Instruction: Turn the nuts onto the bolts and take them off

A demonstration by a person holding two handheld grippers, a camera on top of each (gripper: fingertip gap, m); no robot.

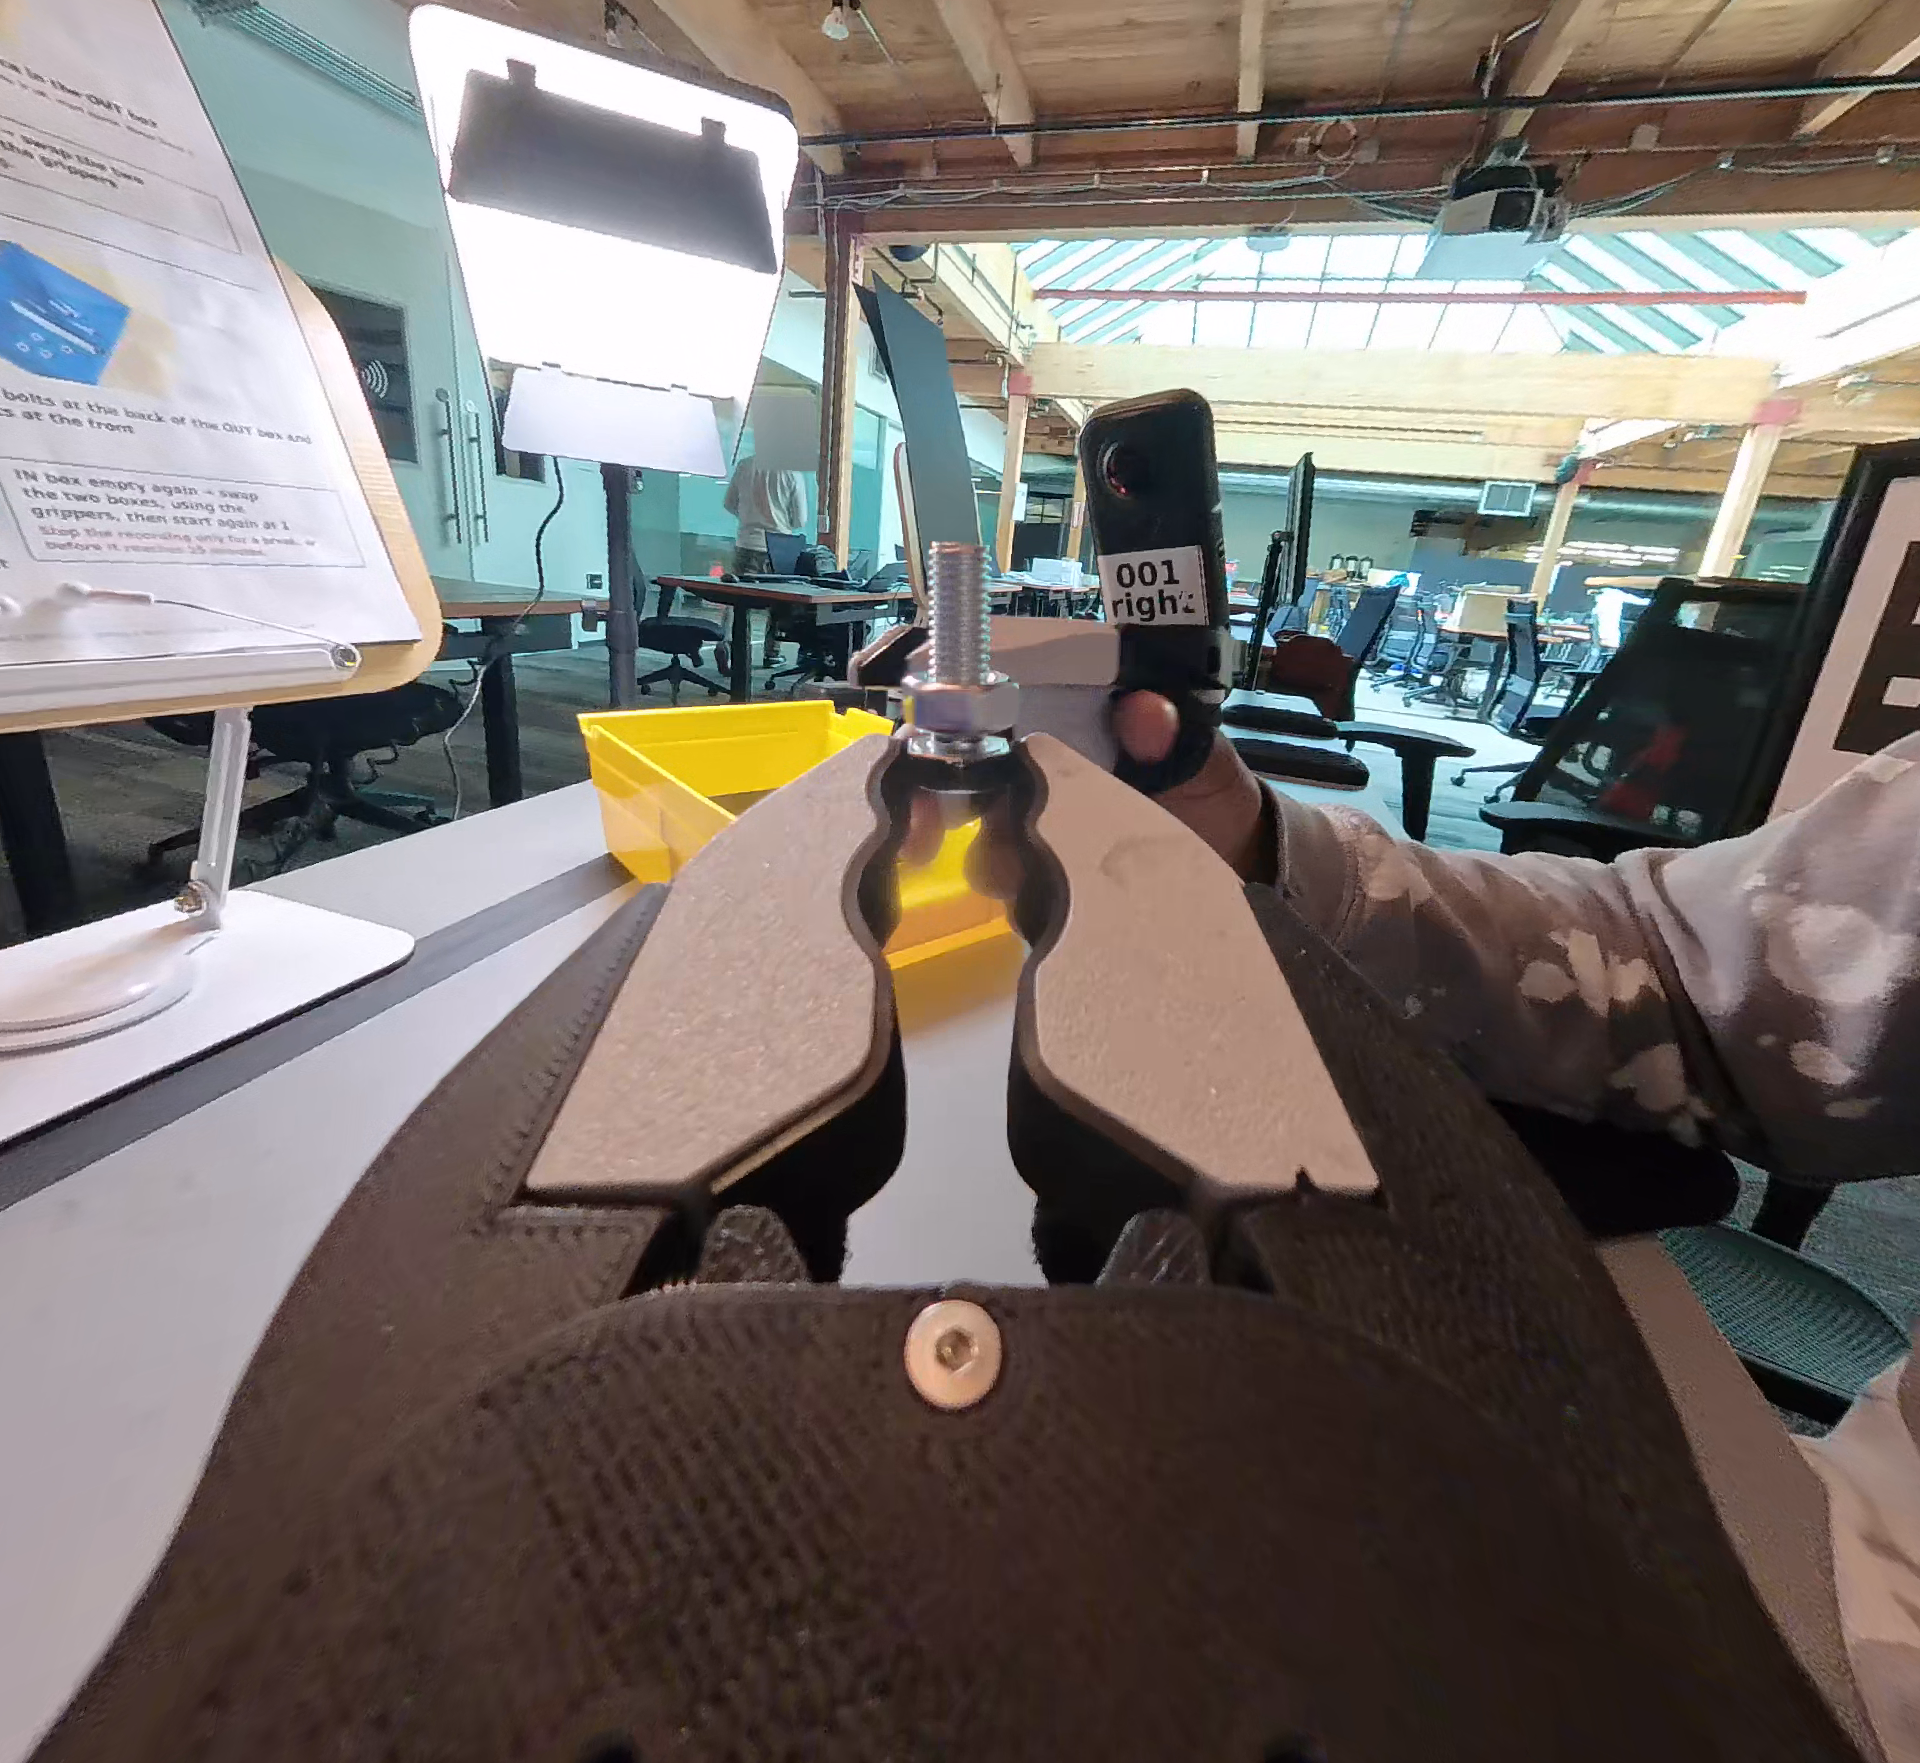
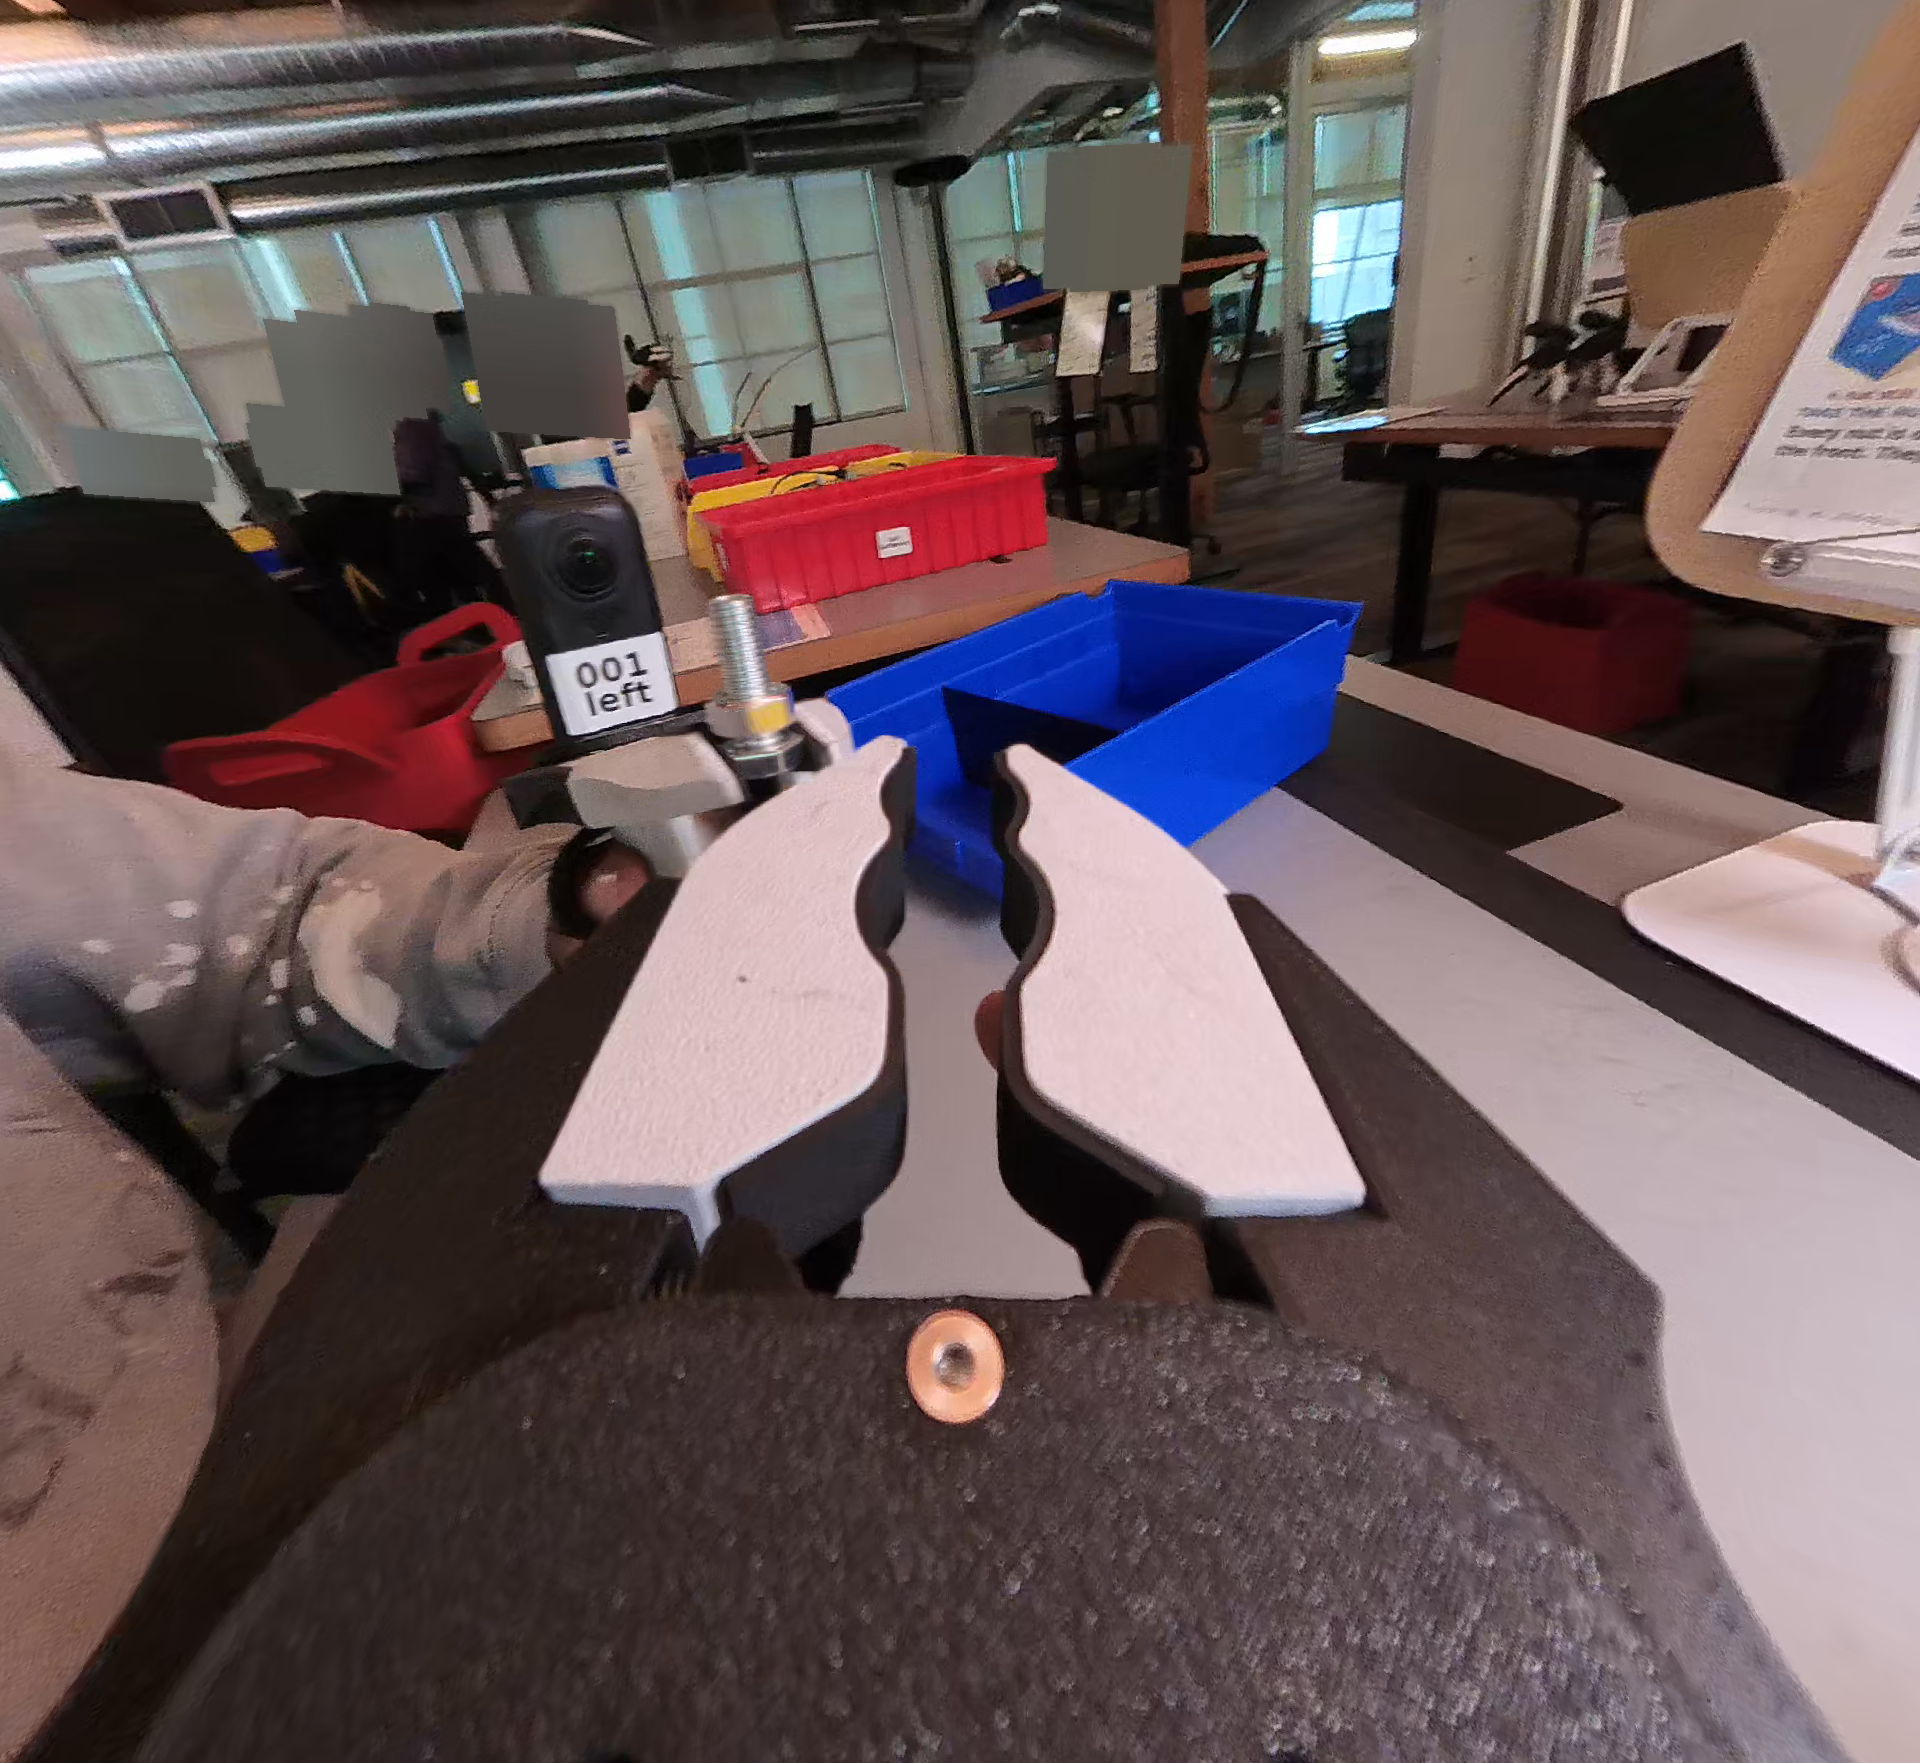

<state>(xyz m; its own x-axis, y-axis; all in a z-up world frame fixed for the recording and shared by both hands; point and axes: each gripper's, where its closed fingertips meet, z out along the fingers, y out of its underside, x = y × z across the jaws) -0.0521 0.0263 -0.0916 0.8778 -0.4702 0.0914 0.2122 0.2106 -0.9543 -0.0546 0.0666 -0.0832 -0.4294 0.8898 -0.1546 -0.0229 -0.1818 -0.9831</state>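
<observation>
Where the left wrist looks: the left gripper [image 1: 951, 778] has flat, grainy grey fingers with wavy black inner edges.
Left grip: its tips pinch the low end of the bolt [image 1: 956, 601]; farther back the fingers stand apart.
Bolt: upright, shiny threaded metal, held up above the grey table [image 1: 260, 1246].
Nut: [image 1: 951, 703] hexagonal metal, sitting low on the bolt, just above the fingertips.
Yellow bin: [image 1: 665, 768] smooth plastic, on the table beyond the tips.
Right wrist view: the right gripper [image 2: 951, 763] has the same grey fingers, parted by a narrow gap with nothing between them.
Bolt here: upright just beside one fingertip; touching or not, I cannot tell.
Blue bin: [image 2: 1195, 757] plastic with an inner divider, on the table beyond the tips.
</observation>
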